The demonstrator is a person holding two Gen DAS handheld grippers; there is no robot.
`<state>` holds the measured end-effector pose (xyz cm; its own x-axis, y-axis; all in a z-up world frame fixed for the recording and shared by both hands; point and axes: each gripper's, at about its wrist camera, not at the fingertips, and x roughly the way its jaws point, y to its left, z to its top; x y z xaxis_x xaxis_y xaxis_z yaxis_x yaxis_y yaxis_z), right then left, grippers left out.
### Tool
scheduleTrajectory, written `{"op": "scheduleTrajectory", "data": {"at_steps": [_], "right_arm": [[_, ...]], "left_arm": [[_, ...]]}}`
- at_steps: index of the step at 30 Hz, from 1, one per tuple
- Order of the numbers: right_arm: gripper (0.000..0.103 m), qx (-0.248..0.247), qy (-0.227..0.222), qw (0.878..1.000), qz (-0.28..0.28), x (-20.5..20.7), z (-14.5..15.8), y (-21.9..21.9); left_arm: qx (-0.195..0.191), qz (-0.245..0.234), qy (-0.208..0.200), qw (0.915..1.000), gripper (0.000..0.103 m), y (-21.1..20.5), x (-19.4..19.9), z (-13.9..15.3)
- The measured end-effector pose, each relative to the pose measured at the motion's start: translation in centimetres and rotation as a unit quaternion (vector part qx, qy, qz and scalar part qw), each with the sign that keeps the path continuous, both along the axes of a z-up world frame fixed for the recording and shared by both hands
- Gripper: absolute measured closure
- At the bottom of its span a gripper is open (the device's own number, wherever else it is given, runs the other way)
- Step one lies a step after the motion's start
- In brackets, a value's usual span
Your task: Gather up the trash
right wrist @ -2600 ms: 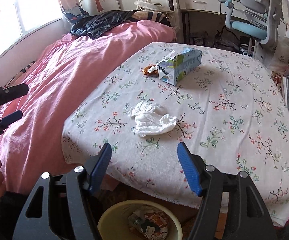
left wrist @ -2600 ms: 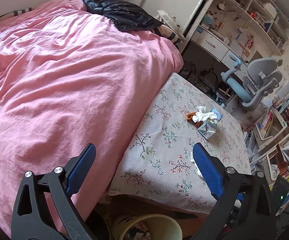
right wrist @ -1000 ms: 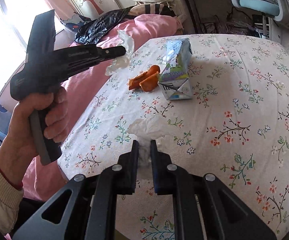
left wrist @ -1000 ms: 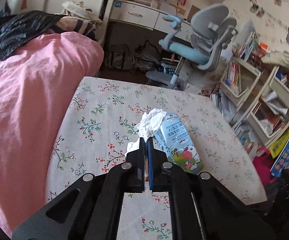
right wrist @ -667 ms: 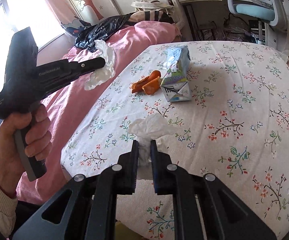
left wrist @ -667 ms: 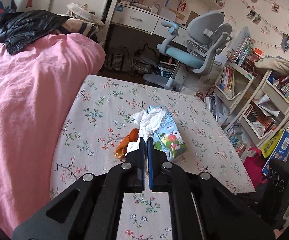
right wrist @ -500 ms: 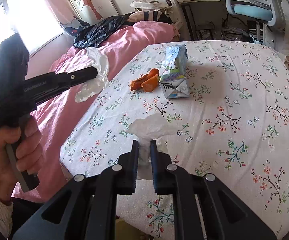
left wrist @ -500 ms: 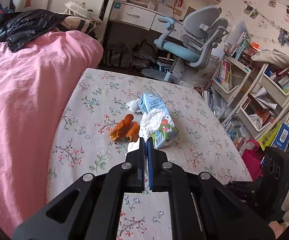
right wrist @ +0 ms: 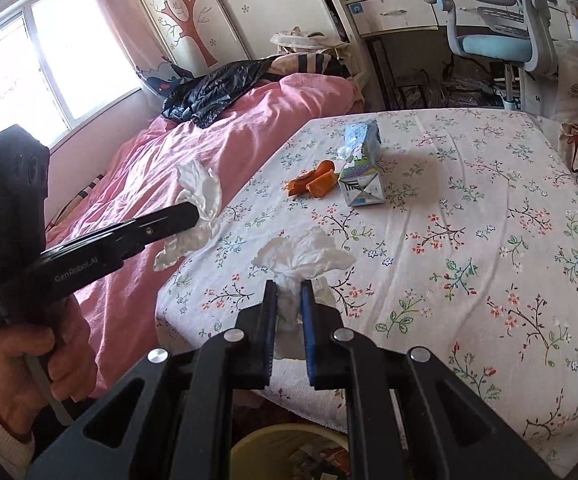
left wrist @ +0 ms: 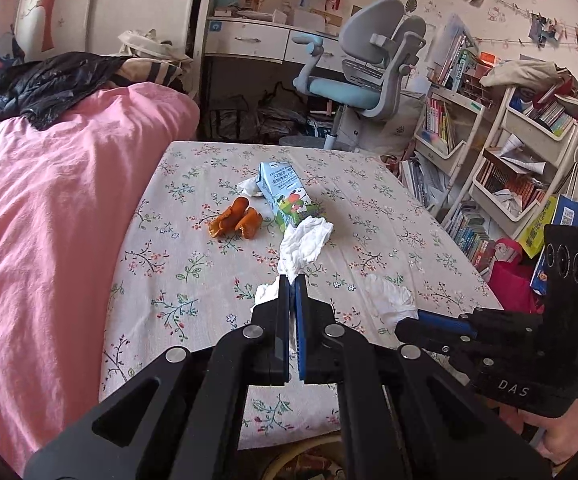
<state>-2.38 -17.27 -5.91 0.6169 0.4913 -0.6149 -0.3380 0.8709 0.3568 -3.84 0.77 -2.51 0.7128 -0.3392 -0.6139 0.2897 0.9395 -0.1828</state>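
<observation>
My left gripper (left wrist: 292,280) is shut on a crumpled white tissue (left wrist: 305,244), held up over the floral tablecloth (left wrist: 193,280). My right gripper (right wrist: 289,292) is shut on a second white tissue (right wrist: 305,256) near the table's front edge. Each gripper shows in the other's view: the right gripper (left wrist: 421,318) with its tissue (left wrist: 389,300), and the left gripper (right wrist: 193,212) with its tissue (right wrist: 199,196) over the bed's edge. A blue milk carton (left wrist: 285,196) and orange peel (left wrist: 235,222) lie mid-table, as does a small tissue scrap (left wrist: 249,186) behind the carton.
A yellow bin (right wrist: 289,456) with rubbish in it stands on the floor below the table's near edge. A pink bedcover (left wrist: 49,200) lies against the table's left side. A desk chair (left wrist: 365,80) and bookshelves (left wrist: 509,160) stand beyond and to the right.
Both grippers have drawn back toward the table's near edge, each keeping its tissue. The carton and peel now lie farther ahead of the left gripper, and the right gripper has come into its view.
</observation>
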Motion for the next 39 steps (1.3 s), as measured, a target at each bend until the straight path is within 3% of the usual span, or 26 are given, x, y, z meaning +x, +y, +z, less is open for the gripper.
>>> {"op": "scheduleTrajectory", "data": {"at_steps": [10,15,18,22,25,27,29,31,35,38,39], "right_arm": [[0.09,-0.002,0.019,1.0,0.011,-3.4,-0.8,0.5],[0.088,-0.037,0.101,0.992,0.063,-7.0,-4.5,2.1],[0.075,-0.048,0.136,0.988,0.055,-8.4,-6.1,1.3],[0.056,-0.028,0.103,0.994,-0.019,-6.7,-3.5,-2.7],[0.046,-0.055,0.073,0.994,-0.056,-3.2,-1.3,-4.7],[0.038,-0.081,0.059,0.992,-0.079,-0.4,-0.7,-5.5],[0.036,-0.101,0.06,0.988,-0.101,2.7,-1.1,-5.9],[0.031,-0.119,0.068,0.984,-0.115,5.5,-2.0,-6.2],[0.026,-0.152,0.093,0.973,-0.145,10.2,-4.1,-7.4],[0.01,-0.159,0.1,0.968,-0.163,12.4,-5.1,-8.4],[0.009,-0.163,0.097,0.967,-0.172,13.1,-5.2,-8.5]], "left_arm": [[0.0,0.004,0.0,1.0,0.1,0.1,-3.2,0.0],[-0.001,-0.001,0.022,0.9998,0.1,-0.4,-5.2,-1.3],[0.002,0.001,0.054,0.9985,0.1,-0.9,-7.2,-3.0],[0.007,0.006,0.121,0.9926,0.1,-1.7,-9.9,-6.5],[0.012,-0.016,0.197,0.9803,0.098,-2.7,-11.4,-9.5],[0.025,-0.032,0.221,0.9744,0.09,-3.5,-11.9,-10.4],[0.04,-0.033,0.206,0.9773,0.067,-3.8,-12.3,-10.0],[0.044,-0.02,0.179,0.9826,0.053,-3.5,-12.5,-8.9],[0.041,0.025,0.112,0.9926,0.034,-2.1,-12.3,-6.3],[0.026,0.06,0.091,0.9937,0.029,-0.9,-12.1,-5.5],[0.021,0.067,0.09,0.9934,0.028,-0.7,-11.8,-5.3]]}}
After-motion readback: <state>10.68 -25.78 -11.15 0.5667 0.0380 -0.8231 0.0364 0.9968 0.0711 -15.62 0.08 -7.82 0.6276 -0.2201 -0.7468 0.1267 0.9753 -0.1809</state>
